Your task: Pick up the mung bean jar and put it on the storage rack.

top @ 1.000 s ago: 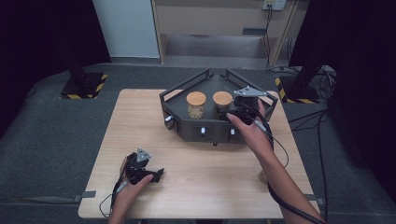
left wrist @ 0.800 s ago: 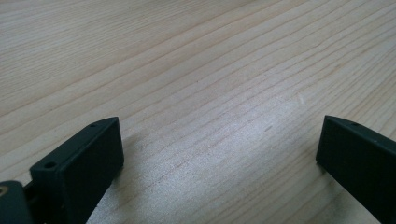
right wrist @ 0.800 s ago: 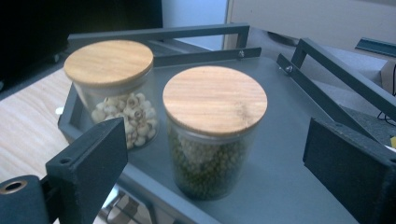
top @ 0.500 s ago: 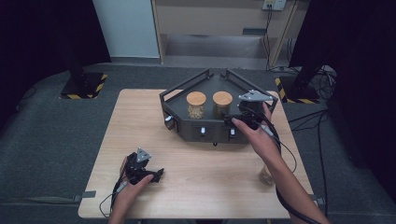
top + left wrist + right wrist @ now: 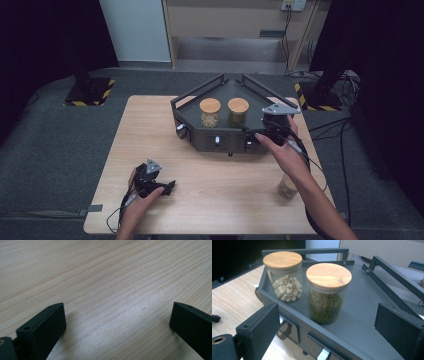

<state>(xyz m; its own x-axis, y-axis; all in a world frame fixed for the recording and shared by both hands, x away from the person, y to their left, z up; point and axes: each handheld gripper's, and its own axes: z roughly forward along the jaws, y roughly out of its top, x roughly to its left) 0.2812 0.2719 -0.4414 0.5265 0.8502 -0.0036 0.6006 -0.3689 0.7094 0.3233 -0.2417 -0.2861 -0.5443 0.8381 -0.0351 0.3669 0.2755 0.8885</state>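
Observation:
A dark grey three-cornered tray (image 5: 207, 143) stands at the back middle of the wooden table (image 5: 225, 195). Two glass jars with wooden lids stand side by side on it. The left jar (image 5: 210, 112) (image 5: 284, 277) holds pale round seeds, and the right jar (image 5: 238, 111) (image 5: 327, 293) holds green beans. My right gripper (image 5: 261, 128) (image 5: 328, 316) hovers open at the tray's front right corner, a short way from the green-bean jar, with nothing between its fingers. My left gripper (image 5: 167, 186) (image 5: 117, 315) rests open low over bare wood near the front left.
A third glass jar (image 5: 287, 188) stands on the table at the front right, partly hidden by the right forearm. The tray has raised rails (image 5: 392, 277) along its back sides and knobs on its front wall. Cables trail from both grippers.
My right gripper has drawn back from the green-bean jar, to the right and toward the person. Both jars stay put on the tray. The left gripper has not moved.

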